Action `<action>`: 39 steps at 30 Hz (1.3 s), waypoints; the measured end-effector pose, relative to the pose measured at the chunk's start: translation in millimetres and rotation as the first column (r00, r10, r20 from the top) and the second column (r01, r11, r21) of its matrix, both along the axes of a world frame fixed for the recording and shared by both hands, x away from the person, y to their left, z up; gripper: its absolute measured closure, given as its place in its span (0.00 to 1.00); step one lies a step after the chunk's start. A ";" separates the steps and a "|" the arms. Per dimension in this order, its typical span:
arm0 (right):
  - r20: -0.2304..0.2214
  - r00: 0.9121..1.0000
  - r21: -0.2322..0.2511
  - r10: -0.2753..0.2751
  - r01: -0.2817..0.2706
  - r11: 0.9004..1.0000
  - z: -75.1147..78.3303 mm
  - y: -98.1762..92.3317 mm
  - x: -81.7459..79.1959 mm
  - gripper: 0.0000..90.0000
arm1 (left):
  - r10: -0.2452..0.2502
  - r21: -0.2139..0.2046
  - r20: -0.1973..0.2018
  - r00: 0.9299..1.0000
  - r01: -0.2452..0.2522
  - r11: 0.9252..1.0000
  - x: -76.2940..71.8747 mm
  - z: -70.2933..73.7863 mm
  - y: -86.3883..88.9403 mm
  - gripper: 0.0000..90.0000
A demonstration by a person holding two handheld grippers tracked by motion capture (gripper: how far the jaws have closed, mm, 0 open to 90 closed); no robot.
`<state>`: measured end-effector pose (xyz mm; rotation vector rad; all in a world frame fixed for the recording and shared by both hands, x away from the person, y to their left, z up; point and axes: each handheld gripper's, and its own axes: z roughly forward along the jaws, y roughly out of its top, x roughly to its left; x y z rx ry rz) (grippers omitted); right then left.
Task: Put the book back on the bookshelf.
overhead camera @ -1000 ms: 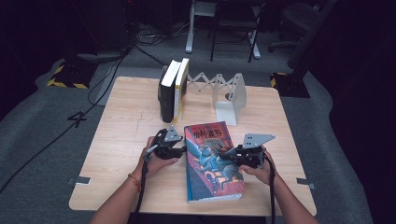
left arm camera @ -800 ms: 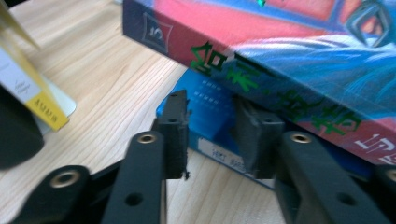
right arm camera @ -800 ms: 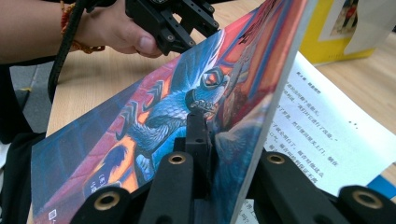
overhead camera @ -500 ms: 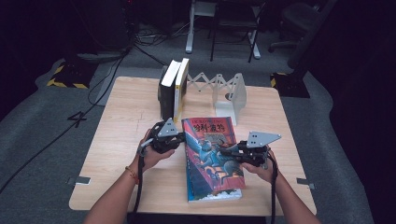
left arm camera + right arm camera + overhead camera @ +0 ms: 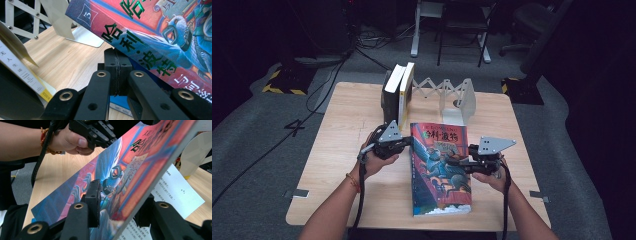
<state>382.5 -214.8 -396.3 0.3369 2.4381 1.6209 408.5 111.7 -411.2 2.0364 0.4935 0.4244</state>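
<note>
Near the front-centre of the pale wooden table (image 5: 337, 165), the thick red-and-blue illustrated paperback book (image 5: 439, 167) tilts, spine edge raised. The left gripper (image 5: 409, 142), jaws pressed together, sits beneath the spine. The right gripper (image 5: 457, 162), jaws just widened, straddles the cover edge. Bare tabletop flanks both sides.

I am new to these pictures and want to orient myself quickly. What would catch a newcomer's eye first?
First, the big colourful book with a red cover, at the table's near middle, gripped at its right edge by the right hand-held gripper, while the left hand-held gripper is shut at its spine. Behind it, two upright books stand at the far edge of the wooden table, beside a white folding rack.
</note>
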 end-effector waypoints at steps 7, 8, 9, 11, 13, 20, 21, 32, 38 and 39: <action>-0.023 0.999 0.003 -0.042 0.042 0.999 3.2 -2.1 9.0 0.84 | -0.013 -0.021 0.017 1.000 0.013 1.000 -1.9 3.4 -1.1 1.00; -0.024 0.999 0.006 -0.049 0.049 0.999 4.6 -3.8 10.6 0.85 | -0.013 -0.024 0.016 1.000 0.013 1.000 -2.3 4.0 -1.7 1.00; -0.030 0.999 0.011 -0.044 0.044 0.999 5.0 -4.4 11.2 0.86 | -0.016 -0.021 0.021 1.000 0.016 1.000 -2.2 5.0 -2.1 1.00; -0.023 0.999 0.002 -0.047 0.047 0.999 5.7 -4.6 11.3 0.88 | -0.011 -0.016 0.023 1.000 0.011 1.000 -2.7 6.3 -3.5 1.00; -0.015 0.999 -0.003 -0.051 0.051 0.999 6.6 -4.1 11.1 0.89 | -0.012 -0.009 0.027 1.000 0.012 1.000 -1.5 8.1 -3.4 1.00; 0.065 0.992 -0.004 -0.107 0.107 0.994 16.1 0.6 9.8 0.95 | 0.000 0.000 0.052 0.999 0.000 1.000 2.0 24.6 -3.9 1.00; 0.075 0.991 -0.001 -0.114 0.115 0.993 17.7 0.6 9.7 0.96 | 0.000 0.004 0.061 0.998 0.000 1.000 2.5 29.0 -3.8 1.00; 0.209 0.964 0.050 -0.164 0.156 0.986 21.4 -10.6 -18.8 0.97 | -0.030 0.022 0.123 0.992 0.027 0.999 -9.1 48.0 -11.2 1.00; 0.227 0.956 0.086 -0.184 0.168 0.982 11.3 -24.1 -35.4 0.97 | -0.045 0.011 0.129 0.991 0.044 0.999 -20.1 49.6 -18.0 0.99; 0.220 0.958 0.090 -0.184 0.167 0.982 10.6 -26.2 -36.5 0.97 | -0.030 0.014 0.123 0.992 0.029 0.999 -22.5 49.1 -18.8 0.98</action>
